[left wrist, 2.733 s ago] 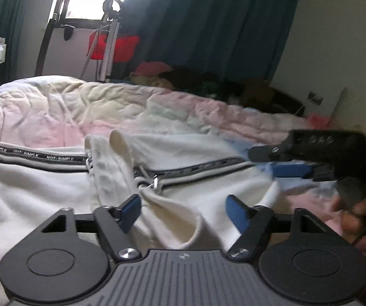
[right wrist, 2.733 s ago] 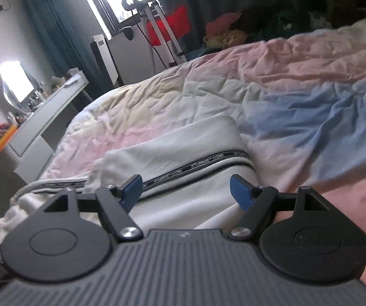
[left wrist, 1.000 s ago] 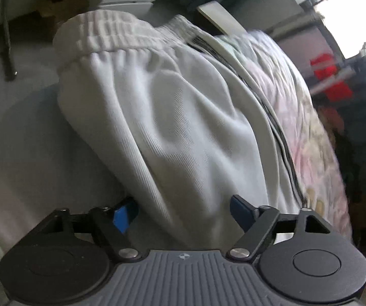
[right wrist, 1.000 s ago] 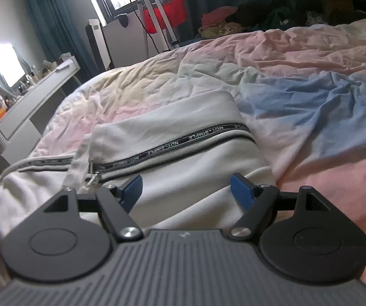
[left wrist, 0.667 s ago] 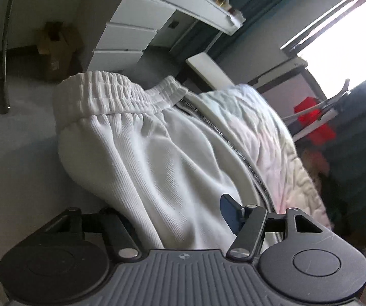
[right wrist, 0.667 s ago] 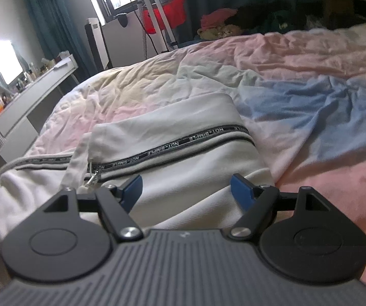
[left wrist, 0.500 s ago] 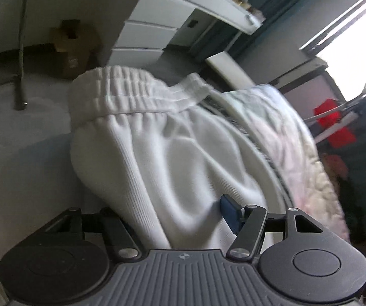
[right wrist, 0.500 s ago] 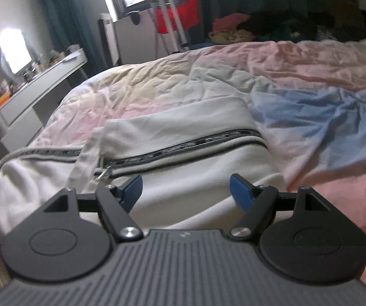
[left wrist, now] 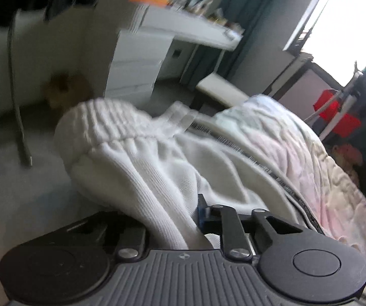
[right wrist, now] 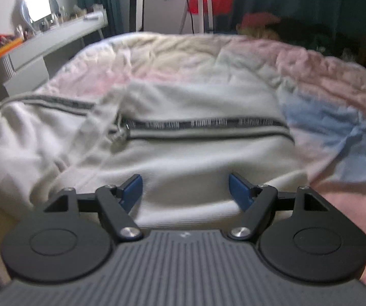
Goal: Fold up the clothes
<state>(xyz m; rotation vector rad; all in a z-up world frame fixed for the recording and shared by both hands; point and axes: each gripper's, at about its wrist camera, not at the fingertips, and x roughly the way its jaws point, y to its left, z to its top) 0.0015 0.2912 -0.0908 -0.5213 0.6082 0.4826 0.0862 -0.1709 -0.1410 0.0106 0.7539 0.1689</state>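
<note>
White track pants with a black lettered side stripe lie on the bed and hang over its edge, elastic waistband toward the floor. My left gripper is shut on a fold of the pants near the waistband; the cloth hides its left finger. In the right wrist view the folded pants lie flat across the bed with the stripe running left to right. My right gripper is open just above their near edge.
The bed has a pastel pink, blue and yellow quilt. A white dresser with small items stands left of the bed. A red item on a stand and dark curtains are at the back.
My left gripper has closed on the pants near the waistband and lifted a little. My right gripper has turned slightly left over the folded part, still open.
</note>
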